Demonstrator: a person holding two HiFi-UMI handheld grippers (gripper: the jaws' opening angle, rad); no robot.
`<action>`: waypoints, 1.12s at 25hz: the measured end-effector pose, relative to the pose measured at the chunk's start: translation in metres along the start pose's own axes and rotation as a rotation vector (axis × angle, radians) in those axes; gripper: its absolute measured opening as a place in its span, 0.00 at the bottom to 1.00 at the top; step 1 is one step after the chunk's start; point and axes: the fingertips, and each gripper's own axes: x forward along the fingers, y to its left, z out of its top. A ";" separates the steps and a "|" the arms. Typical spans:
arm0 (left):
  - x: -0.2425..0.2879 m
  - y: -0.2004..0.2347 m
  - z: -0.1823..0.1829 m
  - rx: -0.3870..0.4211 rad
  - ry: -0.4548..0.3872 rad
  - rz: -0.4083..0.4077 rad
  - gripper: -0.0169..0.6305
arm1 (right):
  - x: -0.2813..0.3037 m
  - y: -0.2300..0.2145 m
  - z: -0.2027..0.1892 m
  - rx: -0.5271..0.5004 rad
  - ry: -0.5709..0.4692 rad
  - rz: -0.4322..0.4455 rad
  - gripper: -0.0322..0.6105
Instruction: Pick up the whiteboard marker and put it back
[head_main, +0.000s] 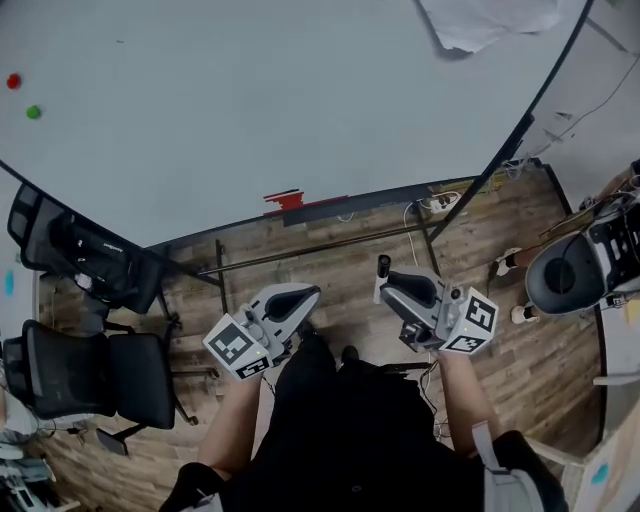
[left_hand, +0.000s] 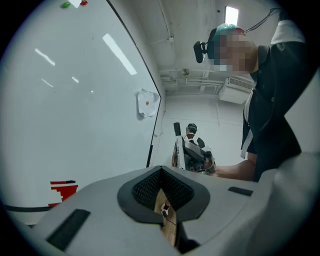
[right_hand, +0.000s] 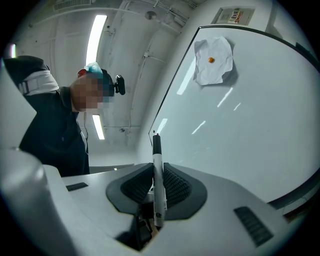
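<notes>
- While the person stands before the whiteboard, both tongs are held low over the wooden floor, side by side and apart from each other.
- Right tongs are clamped on the marker; its white body sits between the ribbed pads and its dark end sticks out beyond the tips.
- From the head view the marker points toward the lower edge of the whiteboard and does not touch it.
- Left tongs are closed together, with nothing between the pads.
- A red block sits at the lower edge of the whiteboard, between the two tongs and further forward.
- A crumpled paper is pinned high on the whiteboard.
- One red magnet and one green magnet sit near each other far to the left.
- Black chairs stand at the left.
</notes>
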 end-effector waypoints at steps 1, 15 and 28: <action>0.000 -0.003 -0.004 -0.006 0.005 0.003 0.04 | -0.003 0.002 -0.003 0.008 0.001 0.002 0.16; -0.018 -0.014 -0.010 -0.012 -0.004 0.063 0.04 | 0.008 0.012 -0.013 0.051 0.041 0.090 0.16; -0.021 -0.011 -0.003 0.000 -0.020 0.089 0.04 | 0.014 0.003 -0.009 0.061 0.034 0.115 0.16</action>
